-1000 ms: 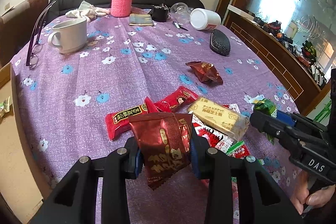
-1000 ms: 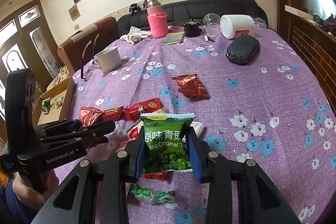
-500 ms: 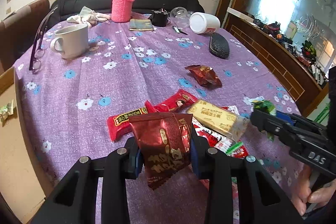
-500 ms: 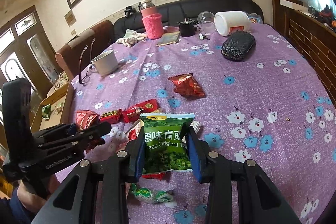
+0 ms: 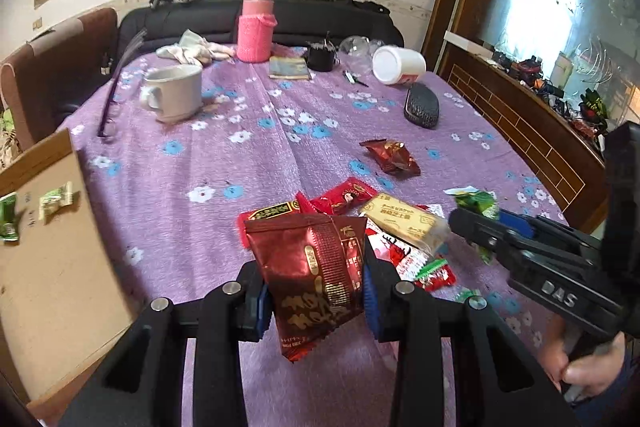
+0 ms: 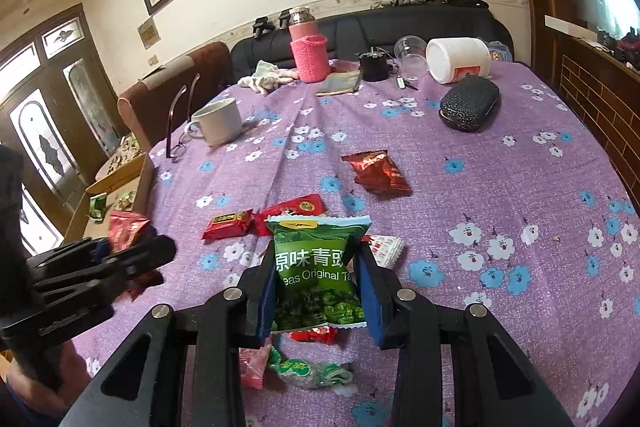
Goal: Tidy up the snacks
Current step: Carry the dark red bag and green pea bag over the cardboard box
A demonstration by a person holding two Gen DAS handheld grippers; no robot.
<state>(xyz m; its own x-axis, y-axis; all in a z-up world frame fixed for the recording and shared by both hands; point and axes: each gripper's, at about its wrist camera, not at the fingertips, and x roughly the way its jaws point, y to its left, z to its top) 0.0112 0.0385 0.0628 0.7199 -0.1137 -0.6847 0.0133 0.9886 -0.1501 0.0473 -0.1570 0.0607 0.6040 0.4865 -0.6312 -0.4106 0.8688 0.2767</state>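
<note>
Bench [image 5: 168, 211] under a purple cloth with blue and white flowers; widest bare stretch is the cloth's middle, between the white mug [image 5: 174, 97] and the snack heap. The right side of the cloth, seen from the right wrist, is also bare past the heap.

Cardboard box [image 5: 52, 259] at the bench's left edge, open top, two small green-wrapped sweets [image 5: 56, 202] lying inside.

Far edge, crowded: pink knitted-sleeve flask [image 5: 256, 27], white tub on its side [image 6: 460, 59], black textured case [image 6: 470, 103], clear cup, small dark pot, folded cloth, spectacles [image 6: 180, 123] beside the mug.

Left tongs [image 5: 314, 301] pinching a dark red foil packet [image 5: 316, 275] by its sides, lifted clear of the cloth; gold lettering on it, too skewed to read. Right tongs [image 6: 318, 297] pinching a green pea packet [image 6: 318, 267]; print reads "eas Original Ta", with large white Chinese characters above it. Packet held above the heap's near end.

Right tongs' body, seen from the left wrist, carries "DAS" in white.

Heap on the cloth between the two tongs: yellow biscuit pack [image 5: 404, 223] with Japanese or Chinese print, two red bars [image 6: 228, 223], a white-and-red wrapper, a small green sweet [image 6: 304, 371] nearest the near edge.

One dark red packet [image 6: 376, 173] lies alone, well apart from the heap, toward the bench's middle, with open cloth on every side.
</note>
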